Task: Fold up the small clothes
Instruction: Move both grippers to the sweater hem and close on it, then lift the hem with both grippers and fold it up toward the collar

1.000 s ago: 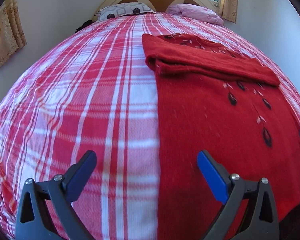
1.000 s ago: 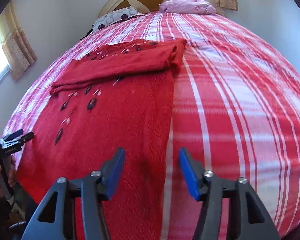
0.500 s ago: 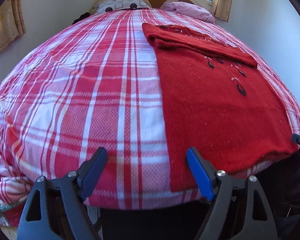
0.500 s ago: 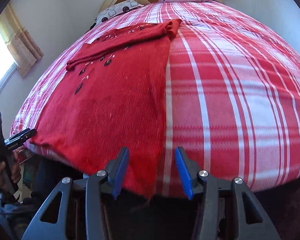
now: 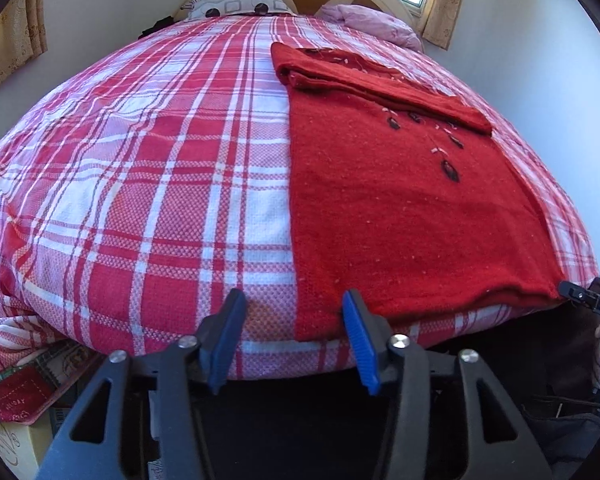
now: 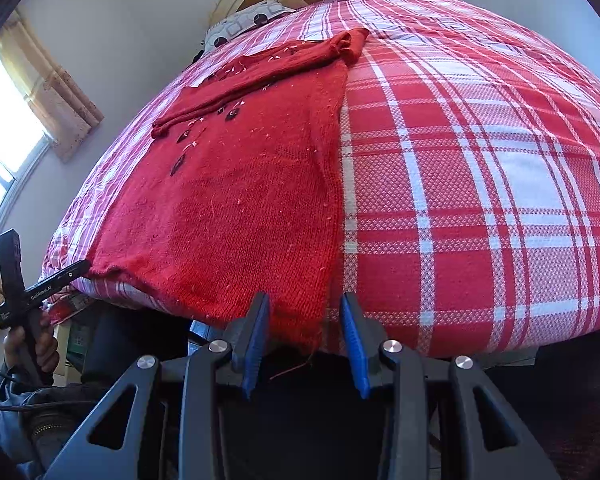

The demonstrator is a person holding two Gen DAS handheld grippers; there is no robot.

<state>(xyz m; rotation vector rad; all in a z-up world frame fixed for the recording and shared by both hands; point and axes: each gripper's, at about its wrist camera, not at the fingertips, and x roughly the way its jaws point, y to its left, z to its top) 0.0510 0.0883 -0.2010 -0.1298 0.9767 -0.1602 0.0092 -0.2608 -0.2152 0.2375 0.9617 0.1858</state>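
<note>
Bed [image 5: 148, 184]: plaid cover.
Sweater [image 5: 400, 208]: red knit flat on the bed, far part folded over, near hem at the bed's near edge.
Left claw [image 5: 296, 338]: open, straddling the near left hem corner.
Right claw [image 6: 304, 334]: open, around the near right corner.
Risk: uneven pinches could skew the fold or catch the cover.

Both grippers have black plastic frames with triangular cut-outs, silver screws and blue ribbed fingers [image 5: 358, 344]. The left gripper [image 6: 40, 292] carries white lettering; a bare-skinned hand [image 6: 30, 350] with a dark sleeve grips its handle.
</note>
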